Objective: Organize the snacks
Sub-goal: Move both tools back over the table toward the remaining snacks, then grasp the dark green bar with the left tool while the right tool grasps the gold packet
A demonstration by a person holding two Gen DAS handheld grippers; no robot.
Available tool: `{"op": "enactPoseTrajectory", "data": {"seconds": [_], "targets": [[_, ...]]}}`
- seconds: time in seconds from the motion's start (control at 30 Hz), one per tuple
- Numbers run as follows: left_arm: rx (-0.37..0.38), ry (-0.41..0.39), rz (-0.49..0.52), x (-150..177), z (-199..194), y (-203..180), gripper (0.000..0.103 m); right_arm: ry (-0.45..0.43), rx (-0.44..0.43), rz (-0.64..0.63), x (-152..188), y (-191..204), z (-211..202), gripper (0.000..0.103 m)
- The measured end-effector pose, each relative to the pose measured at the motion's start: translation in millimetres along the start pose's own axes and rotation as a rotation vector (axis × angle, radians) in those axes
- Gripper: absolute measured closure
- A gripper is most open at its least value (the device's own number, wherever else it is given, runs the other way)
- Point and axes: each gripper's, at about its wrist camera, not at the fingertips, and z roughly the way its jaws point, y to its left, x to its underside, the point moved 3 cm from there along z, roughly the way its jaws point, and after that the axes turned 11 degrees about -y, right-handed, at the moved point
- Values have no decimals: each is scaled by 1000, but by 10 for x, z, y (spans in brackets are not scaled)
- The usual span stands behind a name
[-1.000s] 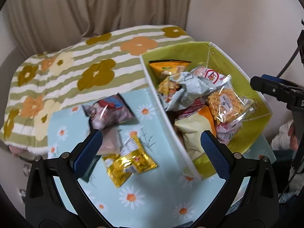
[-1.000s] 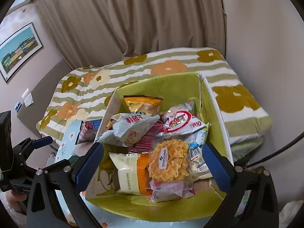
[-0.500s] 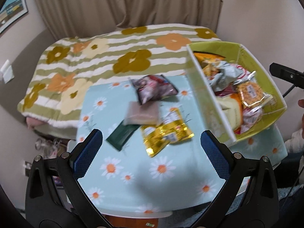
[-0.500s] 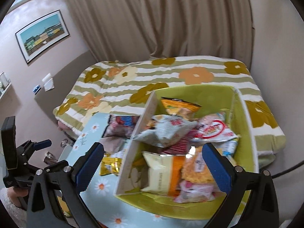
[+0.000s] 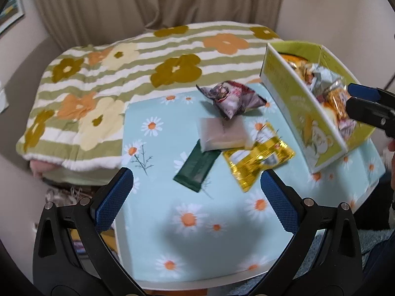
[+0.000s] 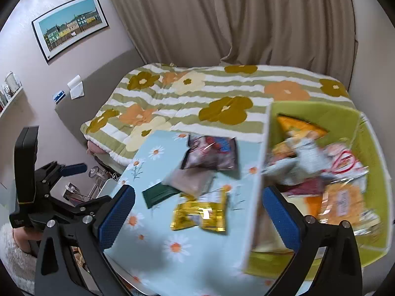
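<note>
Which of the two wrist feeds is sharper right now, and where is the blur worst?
Left wrist view is sharper: the gold packet and dark green packet have fairly clean edges, with mild smear on the green box. Right wrist view is motion-blurred, worst over the snacks in the box; labels there are unreadable. Both show strong fisheye bending at the edges and no harsh glare.

Your table sits before the bed. At two o'clock on it stands the box, packets piled inside. Four loose packets cluster centre: pouch at twelve, flat pack overlapping the bar, foil packet at three.
</note>
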Motion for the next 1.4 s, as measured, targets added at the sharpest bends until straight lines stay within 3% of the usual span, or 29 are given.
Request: {"op": "enactPoseTrajectory", "data": {"seconds": [0.2,0.4,0.67,0.8,0.9,0.97,1.07,1.17,1.4], "targets": [[85,43,84,122,317,297,1,55,68,-6,232,314,451,0],[167,89,147,251,688,444,1,111,184,45,562,283,833,0],[275,141,217,381,1169,318,1,112,320,316,916,111,938,0],[305,148,252,442,1376,196,2,96,340,477,1076,-18,992,0],[324,147,259,467,1513,121,8,80,347,547,1121,-76,1082,0],[333,157,262,481,1617,70,20,63,345,584,1114,-98,1119,0],[338,170,270,490,1719,24,29,48,367,596,1113,-110,1192,2],[335,155,291,485,1747,-17,30,33,370,615,1112,-123,1245,7],[326,146,309,501,1735,-50,33,-7,386,634,1074,-189,1300,7]]}}
